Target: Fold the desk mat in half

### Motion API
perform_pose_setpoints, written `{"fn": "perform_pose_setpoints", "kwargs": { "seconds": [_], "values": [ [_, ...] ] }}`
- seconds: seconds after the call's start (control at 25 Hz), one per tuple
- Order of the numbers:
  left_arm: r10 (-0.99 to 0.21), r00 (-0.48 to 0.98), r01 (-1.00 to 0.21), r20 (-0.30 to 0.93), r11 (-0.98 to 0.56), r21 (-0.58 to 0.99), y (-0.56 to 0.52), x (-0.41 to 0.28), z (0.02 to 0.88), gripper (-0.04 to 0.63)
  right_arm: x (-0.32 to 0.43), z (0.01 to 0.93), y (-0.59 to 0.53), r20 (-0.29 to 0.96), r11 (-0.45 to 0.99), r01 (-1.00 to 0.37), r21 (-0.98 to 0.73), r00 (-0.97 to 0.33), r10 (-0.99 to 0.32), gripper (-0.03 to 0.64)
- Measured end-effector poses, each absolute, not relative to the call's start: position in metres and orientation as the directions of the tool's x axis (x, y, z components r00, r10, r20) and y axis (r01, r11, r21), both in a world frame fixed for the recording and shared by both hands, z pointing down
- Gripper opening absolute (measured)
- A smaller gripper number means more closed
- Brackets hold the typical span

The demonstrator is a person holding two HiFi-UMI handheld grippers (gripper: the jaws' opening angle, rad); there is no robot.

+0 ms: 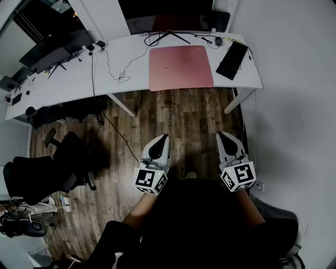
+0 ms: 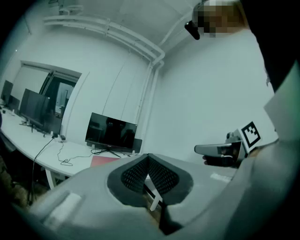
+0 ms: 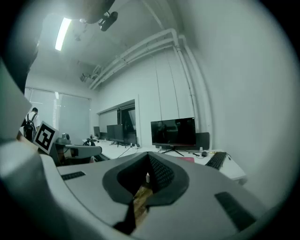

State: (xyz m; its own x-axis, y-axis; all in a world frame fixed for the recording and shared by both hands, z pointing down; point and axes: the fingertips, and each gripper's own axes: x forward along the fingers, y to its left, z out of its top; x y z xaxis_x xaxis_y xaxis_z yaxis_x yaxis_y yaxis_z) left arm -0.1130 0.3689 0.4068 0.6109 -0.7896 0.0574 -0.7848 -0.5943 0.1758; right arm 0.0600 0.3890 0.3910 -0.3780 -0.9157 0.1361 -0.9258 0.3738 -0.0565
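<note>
My left gripper [image 1: 165, 137] and right gripper [image 1: 221, 135] closed, empty | smooth pink rectangular desk mat [image 1: 181, 67] well ahead, flat at white desk [image 1: 126, 58] front edge

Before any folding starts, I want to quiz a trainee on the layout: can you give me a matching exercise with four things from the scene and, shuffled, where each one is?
Things:
1. desk mat
2. keyboard
3. monitor
4. office chair

Places:
A. on the floor, at the head view's left
B. lying flat and unfolded on the desk
C. at the desk's far edge, behind the mat
D. on the desk, right of the mat

Pairs: 1-B, 2-D, 3-C, 4-A
</note>
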Motion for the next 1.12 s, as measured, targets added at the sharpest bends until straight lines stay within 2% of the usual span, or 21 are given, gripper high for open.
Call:
{"fn": "perform_pose_setpoints", "kwargs": {
  "seconds": [0.24,1.12],
  "values": [
    [-0.797,0.603,-0.778,0.026,-0.581,0.24,0.375,-0.11,0.393,0.021,0.07,0.394,0.402,0.115,0.36,-0.927,-0.104,-0.371,-0.921,-0.004],
    [-0.821,0.568,-0.819,0.066,-0.555,0.144,0.403,-0.1,0.412,0.023,0.1,0.418,0.428,0.116,0.346,-0.933,-0.1,-0.356,-0.927,-0.003]
  ]
}}
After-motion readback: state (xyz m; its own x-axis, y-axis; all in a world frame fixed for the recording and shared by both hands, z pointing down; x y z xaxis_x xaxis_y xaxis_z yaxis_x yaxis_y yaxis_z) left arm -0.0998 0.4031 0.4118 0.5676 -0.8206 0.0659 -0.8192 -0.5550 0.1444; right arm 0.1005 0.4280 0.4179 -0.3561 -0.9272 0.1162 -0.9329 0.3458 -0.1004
